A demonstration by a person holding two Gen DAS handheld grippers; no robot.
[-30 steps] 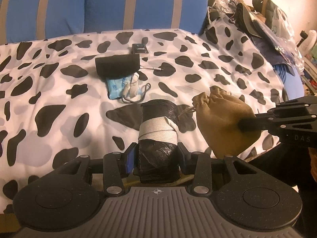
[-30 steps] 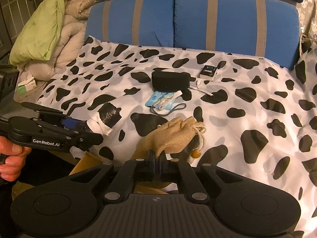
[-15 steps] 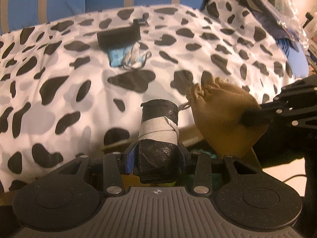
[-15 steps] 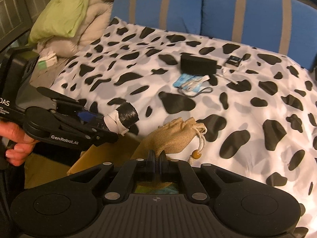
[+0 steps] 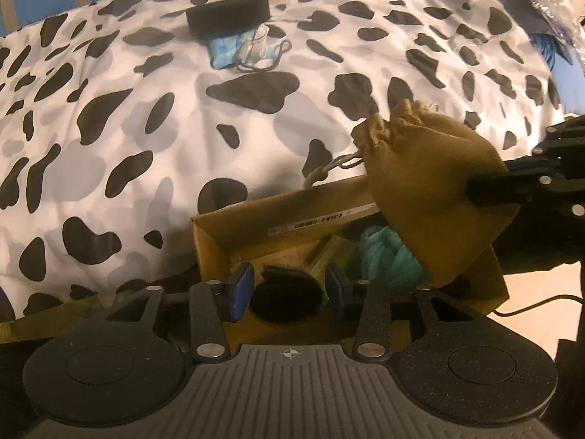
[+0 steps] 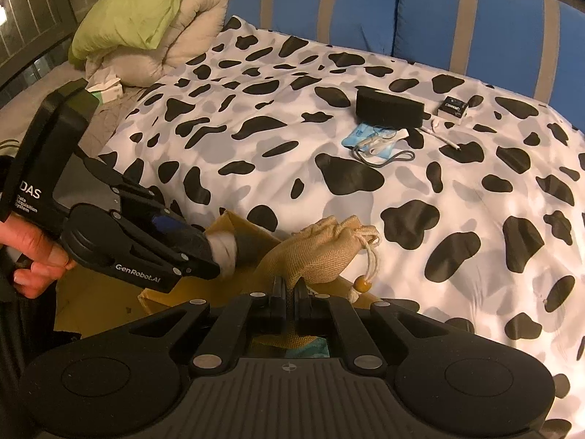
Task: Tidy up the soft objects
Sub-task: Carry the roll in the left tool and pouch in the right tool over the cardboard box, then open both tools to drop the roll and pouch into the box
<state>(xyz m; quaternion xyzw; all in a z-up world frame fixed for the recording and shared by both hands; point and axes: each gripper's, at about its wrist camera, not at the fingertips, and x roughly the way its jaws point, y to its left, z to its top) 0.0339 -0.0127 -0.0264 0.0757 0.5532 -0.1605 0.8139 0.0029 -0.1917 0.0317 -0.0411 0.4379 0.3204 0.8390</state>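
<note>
The right tongs [image 6: 289, 289] pinched a tan burlap pouch [image 5: 431, 190] – drawstring beaded, neck puckered – above the box [image 5: 234, 234] beside the bed [image 6: 292, 117]. The left tongs [image 5: 289, 291] gripped a black, white-banded roll [image 5: 285, 294] over the box.

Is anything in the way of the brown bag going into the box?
Nothing visible blocks it. The bag, pinched in the right tongs, hangs over the open box. A teal cloth already lies inside beneath it.
</note>
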